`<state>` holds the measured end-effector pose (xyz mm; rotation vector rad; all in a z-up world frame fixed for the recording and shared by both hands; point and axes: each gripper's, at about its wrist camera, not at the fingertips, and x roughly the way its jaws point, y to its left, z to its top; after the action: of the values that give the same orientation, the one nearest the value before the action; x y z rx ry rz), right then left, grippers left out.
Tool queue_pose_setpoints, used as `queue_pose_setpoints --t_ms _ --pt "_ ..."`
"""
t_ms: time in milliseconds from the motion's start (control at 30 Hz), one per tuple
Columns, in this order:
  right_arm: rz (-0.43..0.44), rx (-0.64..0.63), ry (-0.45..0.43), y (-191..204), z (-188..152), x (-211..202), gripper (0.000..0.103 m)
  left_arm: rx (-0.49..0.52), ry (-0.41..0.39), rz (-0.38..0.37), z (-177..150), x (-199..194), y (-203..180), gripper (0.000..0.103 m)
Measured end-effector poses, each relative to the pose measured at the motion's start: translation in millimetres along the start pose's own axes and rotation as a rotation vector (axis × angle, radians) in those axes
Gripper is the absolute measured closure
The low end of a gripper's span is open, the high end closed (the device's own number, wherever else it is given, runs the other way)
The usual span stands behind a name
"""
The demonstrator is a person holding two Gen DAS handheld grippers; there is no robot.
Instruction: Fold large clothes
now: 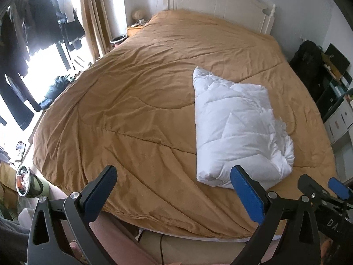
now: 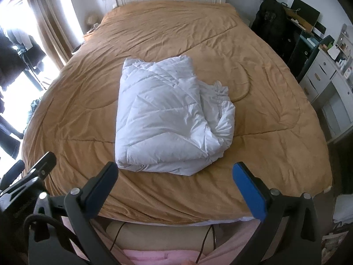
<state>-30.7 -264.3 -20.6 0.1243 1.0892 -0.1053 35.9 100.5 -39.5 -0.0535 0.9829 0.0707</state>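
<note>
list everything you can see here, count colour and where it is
padded garment: one, white, folded, on the bedspread near the foot
bedspread: one, tan, covering the bed
headboard: one, cream, far end against the wall
curtain: one, beige, by the window
hanging clothes: several, dark, at the window
drawer unit: one, white, right of the bed
left gripper: one, black with blue pads, open, nothing held
right gripper: one, black with blue pads, open, nothing held
</note>
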Motion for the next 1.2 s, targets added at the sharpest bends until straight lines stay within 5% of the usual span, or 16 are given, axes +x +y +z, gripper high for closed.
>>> queue_pose_setpoints --t_ms 1200 --pt "-0.028 -0.019 -0.048 11.7 -8.8 -14.9 0.000 0.044 0.050 -0.037 -4.9 -1.0 -8.9 0.001"
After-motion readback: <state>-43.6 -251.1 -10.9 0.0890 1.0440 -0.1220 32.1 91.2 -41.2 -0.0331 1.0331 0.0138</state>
